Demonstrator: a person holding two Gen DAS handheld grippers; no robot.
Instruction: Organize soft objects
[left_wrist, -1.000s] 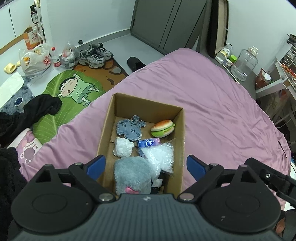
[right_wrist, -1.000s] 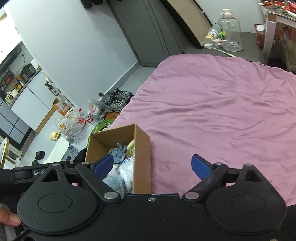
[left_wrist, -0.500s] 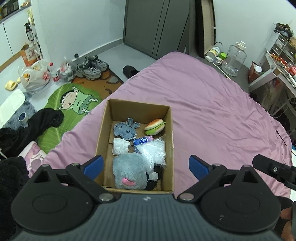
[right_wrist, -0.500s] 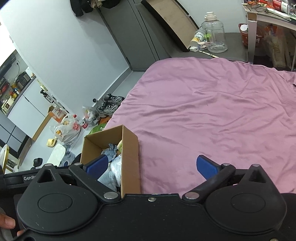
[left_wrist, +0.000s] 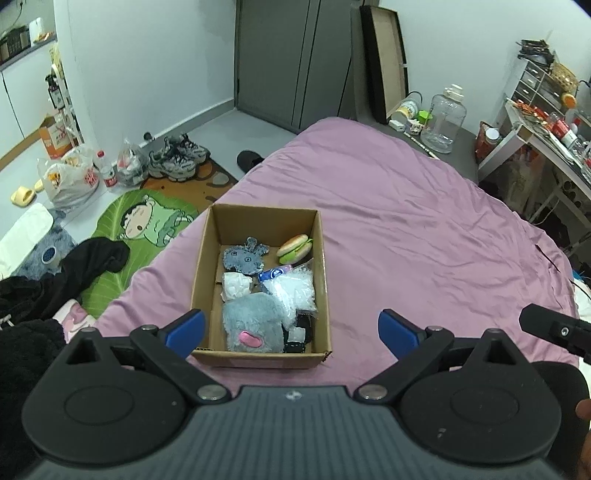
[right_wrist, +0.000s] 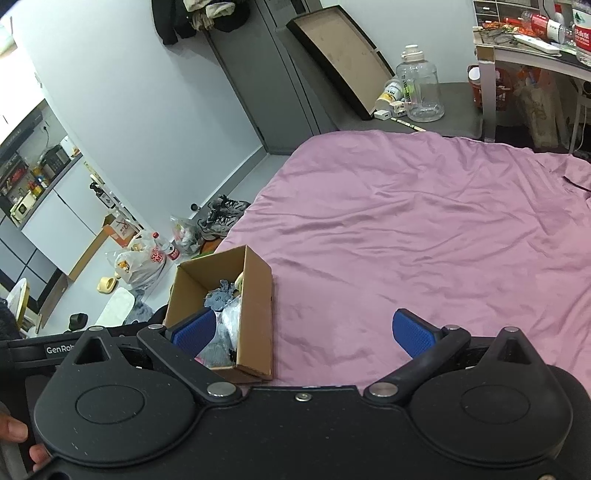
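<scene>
Claws: left claw (left_wrist: 291, 328) and right claw (right_wrist: 303, 332) both stood spread wide, blue ribbed pads bare, gripping nothing.
Box: rectangular cardboard box (left_wrist: 320, 258) sat on the wrinkled pink bed (left_wrist: 424, 236).
Contents: fuzzy grey plush (left_wrist: 255, 319), crinkly clear bag (left_wrist: 295, 290), squashy burger toy (left_wrist: 294, 247) lay inside.
Change: both claws had drawn back; the box looked smaller.

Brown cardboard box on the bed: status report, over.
Left gripper and right gripper both open, holding nothing. Brown cardboard box upright on purple bedsheet, holding grey plush toy and burger toy. Nothing blocking it.
</scene>
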